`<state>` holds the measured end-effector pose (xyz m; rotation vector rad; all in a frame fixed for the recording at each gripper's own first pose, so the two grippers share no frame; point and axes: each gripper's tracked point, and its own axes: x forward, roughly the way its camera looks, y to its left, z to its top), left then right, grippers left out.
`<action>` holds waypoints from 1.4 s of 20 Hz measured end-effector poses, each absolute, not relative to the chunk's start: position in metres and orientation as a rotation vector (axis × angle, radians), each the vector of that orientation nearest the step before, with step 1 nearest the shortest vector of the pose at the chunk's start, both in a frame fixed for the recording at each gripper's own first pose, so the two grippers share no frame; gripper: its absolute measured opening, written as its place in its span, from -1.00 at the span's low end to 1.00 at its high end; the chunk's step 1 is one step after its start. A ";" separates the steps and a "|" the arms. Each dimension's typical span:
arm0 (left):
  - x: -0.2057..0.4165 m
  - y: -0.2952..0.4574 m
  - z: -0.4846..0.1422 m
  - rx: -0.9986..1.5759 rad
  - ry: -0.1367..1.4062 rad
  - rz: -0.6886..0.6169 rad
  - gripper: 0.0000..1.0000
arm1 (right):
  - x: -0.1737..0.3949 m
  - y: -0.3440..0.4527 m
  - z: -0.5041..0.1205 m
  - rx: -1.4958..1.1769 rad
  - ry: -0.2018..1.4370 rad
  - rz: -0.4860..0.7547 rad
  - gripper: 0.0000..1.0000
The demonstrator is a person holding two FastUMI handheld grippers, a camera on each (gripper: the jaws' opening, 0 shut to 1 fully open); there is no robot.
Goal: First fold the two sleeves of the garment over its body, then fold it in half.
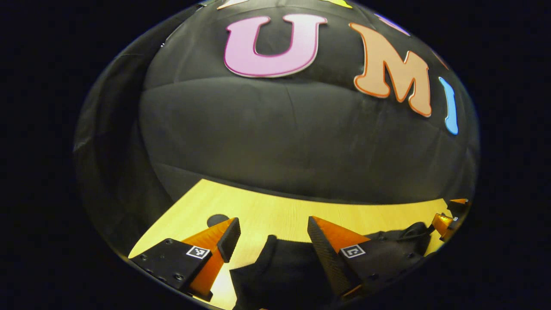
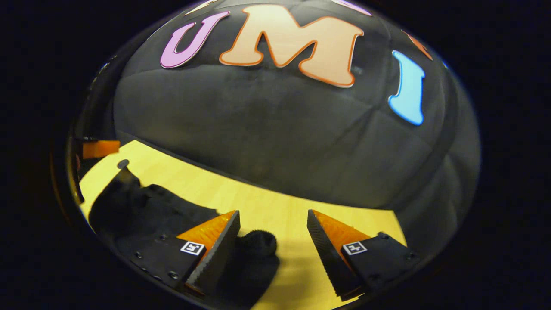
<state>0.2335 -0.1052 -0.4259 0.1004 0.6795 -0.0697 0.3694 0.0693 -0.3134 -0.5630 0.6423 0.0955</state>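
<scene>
A black garment [image 1: 280,267] lies on the wooden table [image 1: 267,206]. One rounded end of it reaches up between the fingers of my left gripper [image 1: 272,230], which hangs open just above it without pressing on it. In the right gripper view the garment [image 2: 142,206] spreads to the left, and a knitted cuff [image 2: 258,243] lies beside the left finger of my right gripper [image 2: 273,221], which is also open and holds nothing. The right gripper [image 1: 447,221] shows far right in the left gripper view, by the garment's other end. The left gripper [image 2: 101,148] shows far left in the right gripper view.
The table [image 2: 267,202] ends at the black cloth wall close behind. A small dark round hole [image 1: 217,220] sits in the tabletop near the left gripper; the same hole [image 2: 123,163] shows at far left in the right gripper view. Bare wood lies ahead of both grippers.
</scene>
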 end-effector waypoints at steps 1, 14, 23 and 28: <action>0.237 -0.103 -0.409 0.082 0.637 -0.057 0.87 | 0.370 0.067 -0.297 -0.548 0.607 0.091 1.00; 0.131 -0.133 -0.182 0.052 0.253 -0.181 0.86 | 0.187 0.116 -0.106 -0.173 0.234 0.274 1.00; -0.045 -0.144 -0.265 0.086 0.637 -0.356 0.87 | 0.030 0.113 -0.151 -0.038 0.388 0.221 0.92; -0.056 -0.137 -0.256 0.117 0.639 -0.429 0.87 | 0.004 0.111 -0.144 -0.043 0.403 0.172 0.95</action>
